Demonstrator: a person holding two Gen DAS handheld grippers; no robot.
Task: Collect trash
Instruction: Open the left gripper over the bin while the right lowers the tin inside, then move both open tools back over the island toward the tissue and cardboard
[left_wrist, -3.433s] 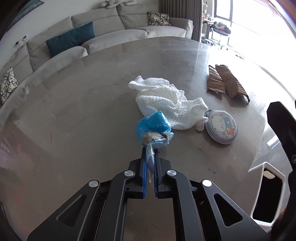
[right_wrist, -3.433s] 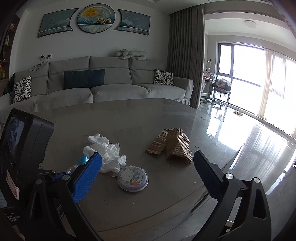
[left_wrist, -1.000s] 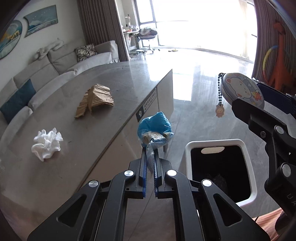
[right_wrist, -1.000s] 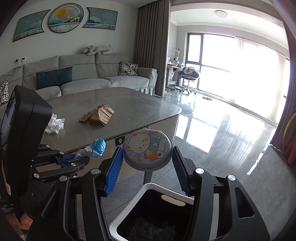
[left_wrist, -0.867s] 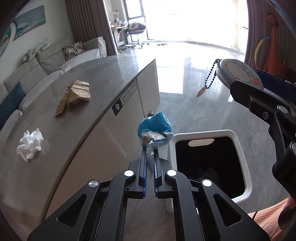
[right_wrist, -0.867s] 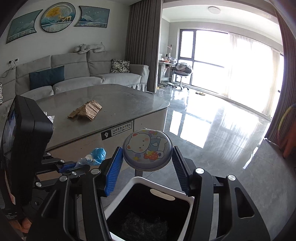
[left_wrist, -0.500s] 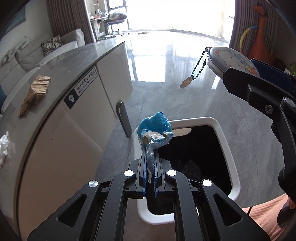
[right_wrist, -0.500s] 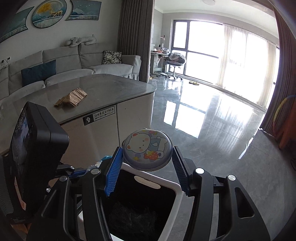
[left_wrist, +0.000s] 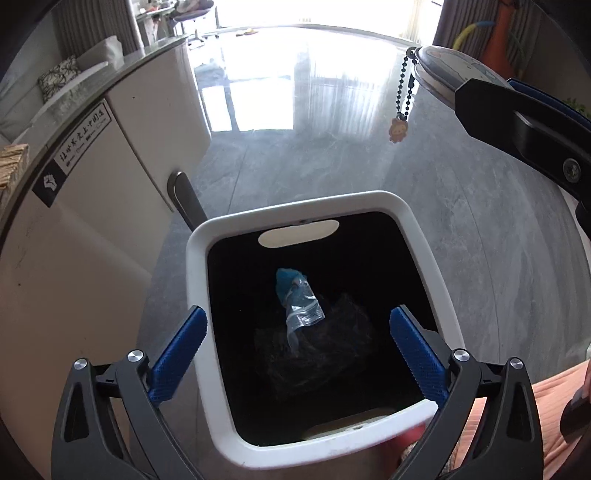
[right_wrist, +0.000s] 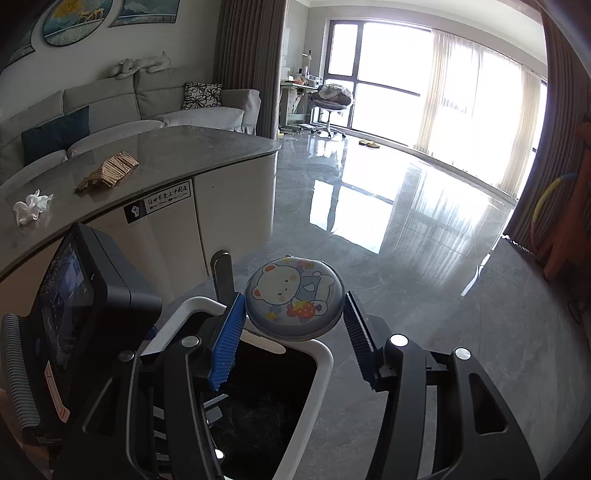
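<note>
A grey fabric sofa (right_wrist: 122, 107) with a teal cushion (right_wrist: 55, 133) faces sunlit floor-to-ceiling windows (right_wrist: 424, 77) across glossy grey floor tiles (right_wrist: 406, 229).

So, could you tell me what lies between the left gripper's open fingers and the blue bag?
Nothing: in the left wrist view, the left gripper hangs open above the bin; the blue bag is inside.

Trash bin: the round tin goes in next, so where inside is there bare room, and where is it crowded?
In the trash bin, the blue bag and a dark crumpled heap fill the middle. Bare dark room runs along the far wall by the handle slot and down the right wall. The open left gripper crowds the near rim.
</note>
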